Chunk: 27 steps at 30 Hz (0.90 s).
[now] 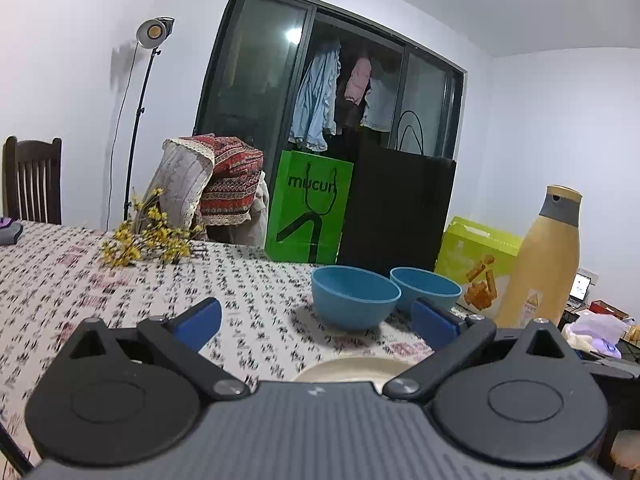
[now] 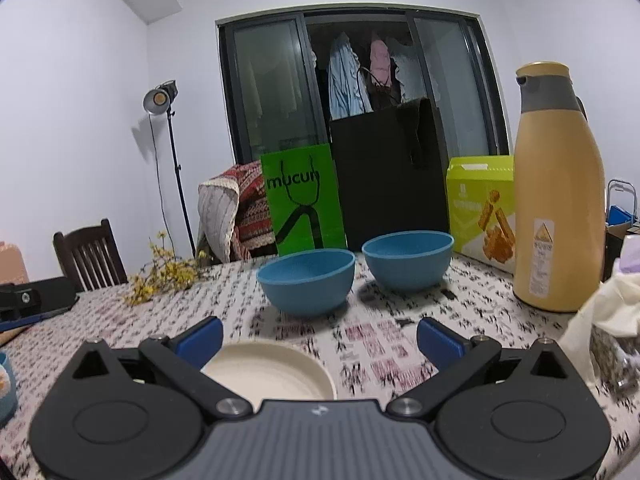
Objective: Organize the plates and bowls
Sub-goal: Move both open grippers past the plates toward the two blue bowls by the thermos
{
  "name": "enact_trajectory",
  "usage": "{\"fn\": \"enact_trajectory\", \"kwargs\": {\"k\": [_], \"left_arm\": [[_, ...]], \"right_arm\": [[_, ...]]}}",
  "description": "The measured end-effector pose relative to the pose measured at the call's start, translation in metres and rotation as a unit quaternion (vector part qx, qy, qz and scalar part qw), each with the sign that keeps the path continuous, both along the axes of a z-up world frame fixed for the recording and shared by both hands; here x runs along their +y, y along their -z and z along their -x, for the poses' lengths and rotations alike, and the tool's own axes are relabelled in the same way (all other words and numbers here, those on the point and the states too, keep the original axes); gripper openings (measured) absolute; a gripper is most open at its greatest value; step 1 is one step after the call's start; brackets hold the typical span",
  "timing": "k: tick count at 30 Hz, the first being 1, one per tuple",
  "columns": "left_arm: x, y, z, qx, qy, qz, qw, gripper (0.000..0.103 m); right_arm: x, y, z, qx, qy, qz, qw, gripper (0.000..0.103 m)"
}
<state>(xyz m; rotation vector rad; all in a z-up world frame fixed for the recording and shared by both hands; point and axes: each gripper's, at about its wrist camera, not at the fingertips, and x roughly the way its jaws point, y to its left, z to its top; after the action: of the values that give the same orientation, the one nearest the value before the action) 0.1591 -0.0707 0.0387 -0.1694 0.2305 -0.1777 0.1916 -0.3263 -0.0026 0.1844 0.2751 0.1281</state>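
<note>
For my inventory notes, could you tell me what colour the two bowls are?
Both bowls are blue, clearest in the right wrist view.

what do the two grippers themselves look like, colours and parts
Both look alike. The left gripper and the right gripper each have a ribbed grey body with a small white mark, two round black housings, black link arms with silver pivot screws, and blue pads on the fingers. No cables, hands or sleeves are visible.

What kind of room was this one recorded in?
Most likely a dining area in a home: a table with a patterned tablecloth, a wooden chair, and clothes hanging behind glass sliding doors.
</note>
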Motion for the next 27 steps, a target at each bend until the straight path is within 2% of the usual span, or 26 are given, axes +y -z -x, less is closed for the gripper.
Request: {"fn": "enact_trajectory", "kwargs": {"k": [14,21,27], "left_arm": [[-0.021,-0.038,-0.057,0.016,0.011,0.008,0.9998,0.103],[-0.018,-0.044,-0.096,0.058,0.007,0.032,0.9978,0.103],[-0.013,-0.050,-0.131,0.073,-0.011,0.044,0.9963,0.103]], "right_arm": [[-0.008,-0.033,-0.045,-0.015,0.009,-0.012,1.000,0.103],[-0.012,-0.048,-0.075,-0.013,0.016,-0.017,1.000,0.103],[-0.014,-0.056,-0.106,-0.007,0.024,-0.022,0.999,0.103]]}}
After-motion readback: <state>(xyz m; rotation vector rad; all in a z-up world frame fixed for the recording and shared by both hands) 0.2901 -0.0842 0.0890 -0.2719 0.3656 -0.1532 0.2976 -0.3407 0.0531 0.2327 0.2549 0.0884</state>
